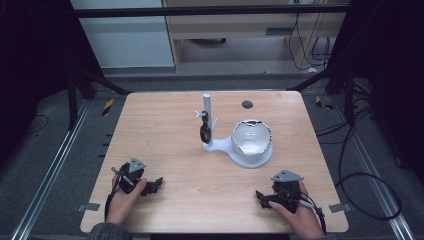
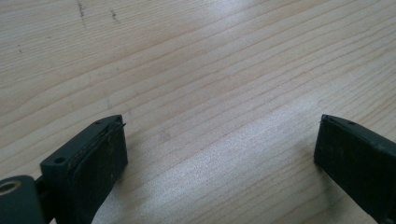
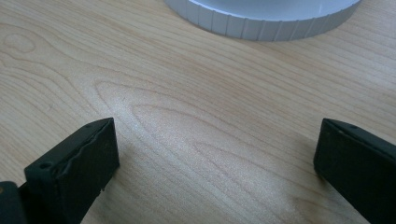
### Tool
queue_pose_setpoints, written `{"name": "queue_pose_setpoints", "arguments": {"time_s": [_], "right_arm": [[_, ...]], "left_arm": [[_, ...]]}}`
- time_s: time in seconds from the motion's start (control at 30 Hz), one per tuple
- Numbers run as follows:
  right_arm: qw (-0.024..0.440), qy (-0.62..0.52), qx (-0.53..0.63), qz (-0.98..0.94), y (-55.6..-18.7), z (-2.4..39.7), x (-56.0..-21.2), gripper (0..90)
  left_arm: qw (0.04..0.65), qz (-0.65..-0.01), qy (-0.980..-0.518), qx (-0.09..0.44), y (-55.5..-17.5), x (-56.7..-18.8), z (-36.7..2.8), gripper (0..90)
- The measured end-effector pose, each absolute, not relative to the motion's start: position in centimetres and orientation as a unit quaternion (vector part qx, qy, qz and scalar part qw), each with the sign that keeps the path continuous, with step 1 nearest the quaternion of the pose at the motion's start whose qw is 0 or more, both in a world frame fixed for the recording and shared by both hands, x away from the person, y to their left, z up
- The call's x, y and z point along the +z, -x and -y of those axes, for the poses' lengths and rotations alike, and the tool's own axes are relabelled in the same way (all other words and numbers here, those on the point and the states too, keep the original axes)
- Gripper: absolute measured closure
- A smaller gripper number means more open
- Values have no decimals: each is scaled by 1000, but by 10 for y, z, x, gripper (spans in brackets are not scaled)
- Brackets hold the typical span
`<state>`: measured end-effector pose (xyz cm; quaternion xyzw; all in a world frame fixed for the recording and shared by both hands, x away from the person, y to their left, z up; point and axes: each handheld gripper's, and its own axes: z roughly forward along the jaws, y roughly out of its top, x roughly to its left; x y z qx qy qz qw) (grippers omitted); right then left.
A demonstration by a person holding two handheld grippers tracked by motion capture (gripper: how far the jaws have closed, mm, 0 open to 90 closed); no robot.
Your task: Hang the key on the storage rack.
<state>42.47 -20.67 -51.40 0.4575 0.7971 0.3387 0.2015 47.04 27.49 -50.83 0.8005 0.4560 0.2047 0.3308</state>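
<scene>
Right, both tongs parked on the near edge of the table (image 1: 165, 140), nothing in either.

Left tongs (image 1: 156, 185): jaws spread wide, bare wood between them in the left gripper view (image 2: 219, 154). Right tongs (image 1: 260, 196): same, jaws wide apart, holding nothing, pads off everything (image 3: 217, 158).

Target sits mid-table, far from me and a bit right of centre: a white stand (image 1: 239, 156) with a round base carrying a white bowl (image 1: 251, 137), and an upright post (image 1: 207, 112) on its left end. A small dark spoon (image 1: 204, 131), I think, hangs from the post, long axis vertical, bowl end down. It's too small in the high view to be sure what it is.

Key geometry: stand lies up and left of the right tongs, up and right of the left tongs. Right tongs are nearer the bowl; its ribbed base rim shows at the far edge of the right gripper view (image 3: 261, 18). The post and hanging piece sit about midway between the two, slightly closer to the left side.

My read: right hand takes the bowl side, left takes the hanging piece. Both are well apart from it as yet.
</scene>
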Motion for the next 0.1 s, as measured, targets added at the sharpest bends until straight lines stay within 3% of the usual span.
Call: {"name": "queue_pose_setpoints", "arguments": {"time_s": [0.1], "right_arm": [[201, -458, 339, -797, -425, 207, -514, 3]], "left_arm": [[331, -455, -801, 205, -470, -508, -275, 20]]}}
